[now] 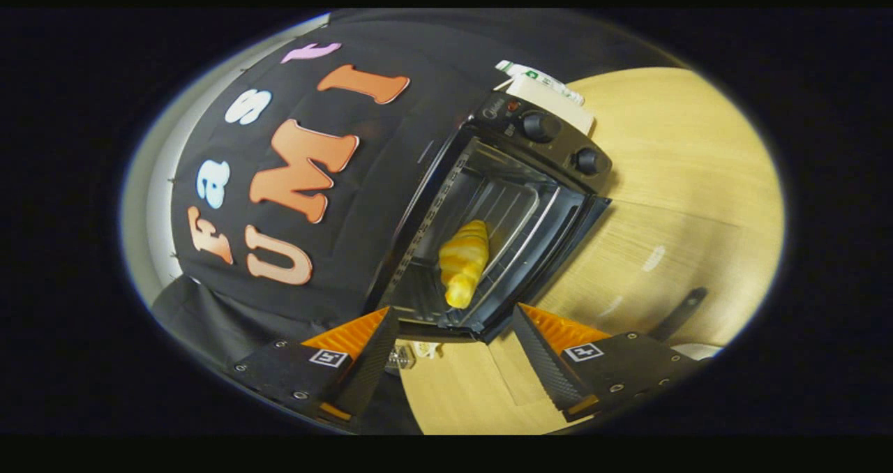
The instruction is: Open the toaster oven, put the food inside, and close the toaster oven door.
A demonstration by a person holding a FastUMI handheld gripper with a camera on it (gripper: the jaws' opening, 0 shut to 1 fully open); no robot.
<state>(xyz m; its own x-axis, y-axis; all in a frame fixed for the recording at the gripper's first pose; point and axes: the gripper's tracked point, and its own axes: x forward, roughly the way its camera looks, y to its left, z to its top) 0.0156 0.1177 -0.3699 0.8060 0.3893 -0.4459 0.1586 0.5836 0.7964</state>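
I'm looking over a pale wooden tabletop (670,180) backed by the booth's black cloth wall (391,145), the whole scene rolled over because the rig is held tilted. Standing on the wood against that cloth is the black toaster oven (488,215), its mouth facing me, two round knobs (541,125) on the control strip beside the cavity. The door (565,257) seems swung fully down toward the tabletop, which is why I can see straight onto the wire rack. On that rack lies the food, a golden croissant (464,260), well inside the cavity with its tip pointing toward the opening; I judge it deep enough that the door should clear it. Behind the oven a pale box-like object (551,96) sits; I can't tell what it is. A dark strap-like thing (680,312) lies on the wood further off. My tongs (453,351) are spread apart and carry nothing, hanging just short of the oven's opening. So loading looks done, and what remains, I think, is lifting that door shut.
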